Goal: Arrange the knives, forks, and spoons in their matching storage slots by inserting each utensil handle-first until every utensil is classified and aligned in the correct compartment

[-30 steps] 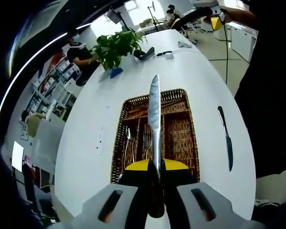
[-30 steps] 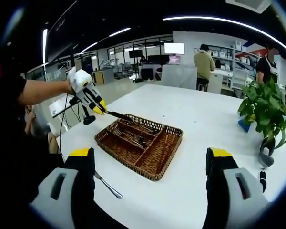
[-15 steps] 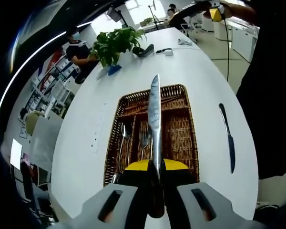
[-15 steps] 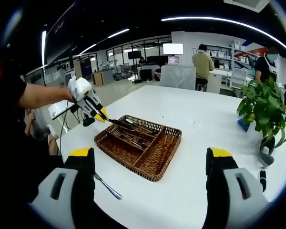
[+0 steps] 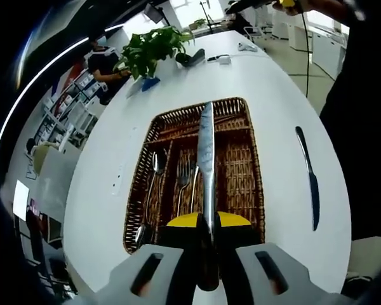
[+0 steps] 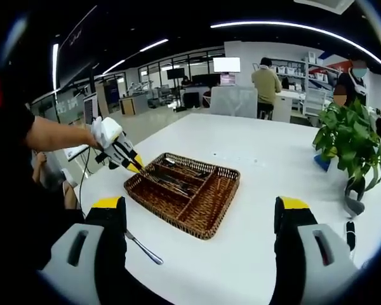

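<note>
A table knife (image 5: 207,159) was clamped by its handle between the yellow-tipped jaws of the left gripper (image 5: 207,222), its blade pointing forward over the wicker cutlery tray (image 5: 254,190). The tray was set on a white table (image 5: 279,108), and a spoon (image 5: 153,171) and forks (image 5: 184,181) were seen lying in its narrow slots beside the blade. A second knife (image 5: 308,175) was left on the table, well apart from the tray's right wall. In the right gripper view, the right gripper (image 6: 197,219) was held with its jaws spread wide and nothing between them, while the left gripper was seen at the tray's near-left edge. A potted plant (image 6: 349,149) was placed further along the table.
</note>
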The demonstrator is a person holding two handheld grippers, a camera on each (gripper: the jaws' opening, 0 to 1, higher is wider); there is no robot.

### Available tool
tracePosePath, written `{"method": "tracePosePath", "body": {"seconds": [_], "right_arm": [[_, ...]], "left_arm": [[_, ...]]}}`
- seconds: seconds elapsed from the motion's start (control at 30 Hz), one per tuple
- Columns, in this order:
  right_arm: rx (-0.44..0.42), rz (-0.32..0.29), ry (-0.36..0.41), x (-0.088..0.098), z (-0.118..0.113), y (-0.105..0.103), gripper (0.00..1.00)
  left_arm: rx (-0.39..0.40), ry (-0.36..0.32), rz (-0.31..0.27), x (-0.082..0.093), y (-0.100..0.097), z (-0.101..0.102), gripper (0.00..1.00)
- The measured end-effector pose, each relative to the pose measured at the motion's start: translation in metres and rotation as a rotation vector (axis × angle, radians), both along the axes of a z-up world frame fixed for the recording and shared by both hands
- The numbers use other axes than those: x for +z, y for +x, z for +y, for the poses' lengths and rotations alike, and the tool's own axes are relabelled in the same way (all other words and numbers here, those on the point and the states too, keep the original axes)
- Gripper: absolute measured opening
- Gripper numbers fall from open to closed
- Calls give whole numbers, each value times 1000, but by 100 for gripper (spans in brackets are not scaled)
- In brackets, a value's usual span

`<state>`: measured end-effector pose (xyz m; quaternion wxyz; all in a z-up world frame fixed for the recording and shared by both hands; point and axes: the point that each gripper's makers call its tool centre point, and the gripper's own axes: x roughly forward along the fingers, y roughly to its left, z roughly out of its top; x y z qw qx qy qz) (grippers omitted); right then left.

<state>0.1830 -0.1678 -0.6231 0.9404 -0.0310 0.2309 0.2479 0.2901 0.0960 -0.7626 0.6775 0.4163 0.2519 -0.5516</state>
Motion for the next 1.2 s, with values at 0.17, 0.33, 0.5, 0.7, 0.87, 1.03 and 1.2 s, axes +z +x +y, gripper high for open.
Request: {"method": "tracePosePath", "body": {"seconds": [0.17, 0.33, 0.5, 0.7, 0.87, 1.03, 1.2], "right_arm": [[-4, 5, -1, -2, -2, -2, 100], [-6, 1, 3, 0, -2, -3, 100], [-8, 3, -8, -1, -3, -2, 100], [-8, 7, -8, -1, -3, -3, 100], [-12, 11, -9, -1, -3, -4, 100], [-22, 13, -10, -1, -7, -5, 100], [-28, 17, -11, -2, -7, -5, 100]], "left_arm": [[12, 1, -5, -9, 1, 1, 6], [18, 5, 3, -19, 0, 3, 6], [21, 5, 22, -26, -4, 3, 6], [10, 41, 3, -41, -3, 3, 6], [7, 39, 25, -54, -3, 0, 6], [13, 40, 33, -64, -3, -1, 6], [14, 43, 34, -69, 1, -5, 6]]}}
